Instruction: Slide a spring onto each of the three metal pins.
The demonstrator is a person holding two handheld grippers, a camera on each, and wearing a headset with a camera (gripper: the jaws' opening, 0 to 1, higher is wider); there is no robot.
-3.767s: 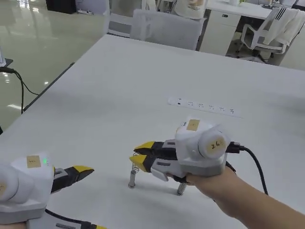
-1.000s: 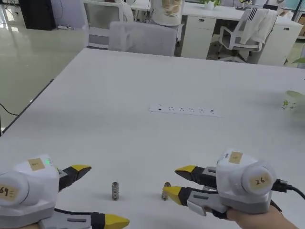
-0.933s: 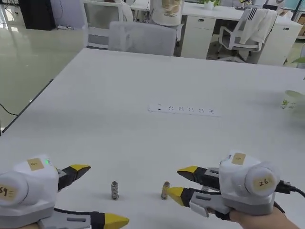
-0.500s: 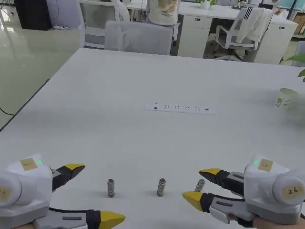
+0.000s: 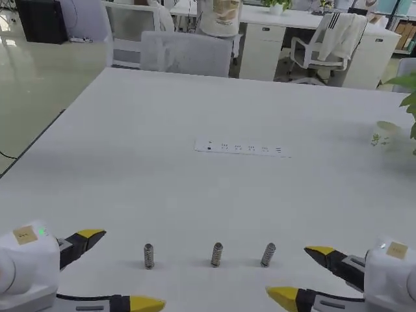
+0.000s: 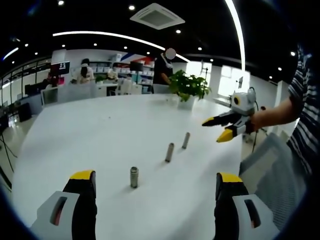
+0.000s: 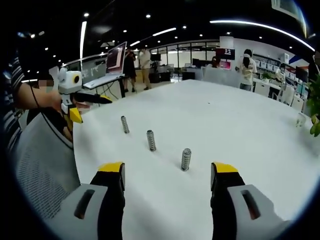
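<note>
Three short metal pins stand upright in a row near the white table's front edge, each with a spring around it: the left pin (image 5: 149,255), the middle pin (image 5: 217,254), the right pin (image 5: 268,254). My left gripper (image 5: 120,270) is open at the bottom left, holding nothing, a short way from the left pin (image 6: 133,177). At the bottom right my right gripper (image 5: 300,273) is open too, just right of the row, with the right pin (image 7: 186,159) nearest its jaws. Each gripper view also catches the other gripper across the row: the right gripper (image 6: 222,128), the left gripper (image 7: 82,107).
A white power strip (image 5: 237,147) lies flat mid-table beyond the pins. A small cup (image 5: 383,130) and plant leaves (image 5: 409,97) sit at the right edge. The table's left edge (image 5: 39,149) drops to the floor. Office chairs (image 5: 185,55) stand behind the far edge.
My right gripper has drawn back to the right, off the pins, uncovering the third sprung pin. The left gripper has barely moved. The head camera has tilted.
</note>
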